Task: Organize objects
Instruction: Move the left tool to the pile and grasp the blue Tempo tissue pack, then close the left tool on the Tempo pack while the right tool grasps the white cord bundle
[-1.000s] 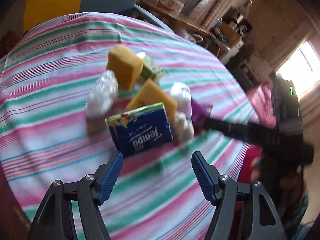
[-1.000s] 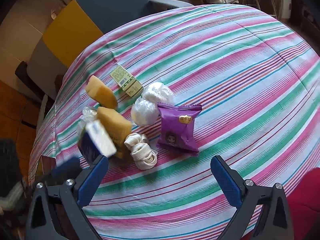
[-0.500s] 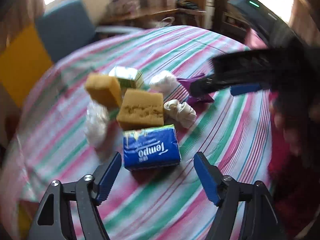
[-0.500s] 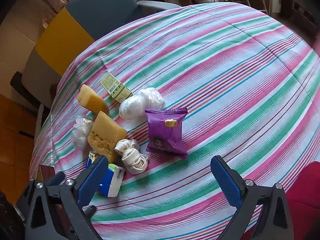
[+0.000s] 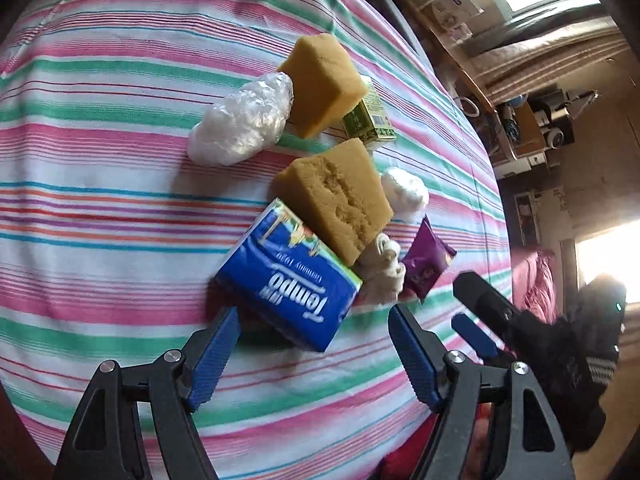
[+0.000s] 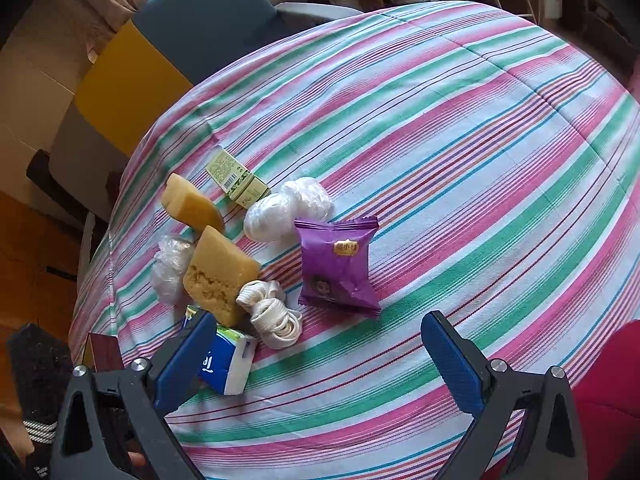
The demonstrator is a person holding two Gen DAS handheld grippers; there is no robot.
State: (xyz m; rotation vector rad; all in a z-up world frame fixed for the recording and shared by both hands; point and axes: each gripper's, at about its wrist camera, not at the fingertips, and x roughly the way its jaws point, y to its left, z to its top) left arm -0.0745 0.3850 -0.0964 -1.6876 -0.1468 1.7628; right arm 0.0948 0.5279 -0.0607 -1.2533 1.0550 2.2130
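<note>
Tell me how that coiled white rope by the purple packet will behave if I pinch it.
The coiled white rope is probably floppy: its loops look loose, so some may sag or unwind. It seems light and unlikely to roll. It touches the yellow sponge, which might shift.

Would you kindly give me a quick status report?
Left gripper and right gripper open, empty. Tissue pack lies just ahead of left jaws. Sponge leans on it.

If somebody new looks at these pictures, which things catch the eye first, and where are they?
The blue Tempo tissue pack lies just ahead of the open left gripper. Behind it a yellow sponge leans on its far end. The purple snack packet lies flat on the striped tablecloth, ahead of the open right gripper.
</note>
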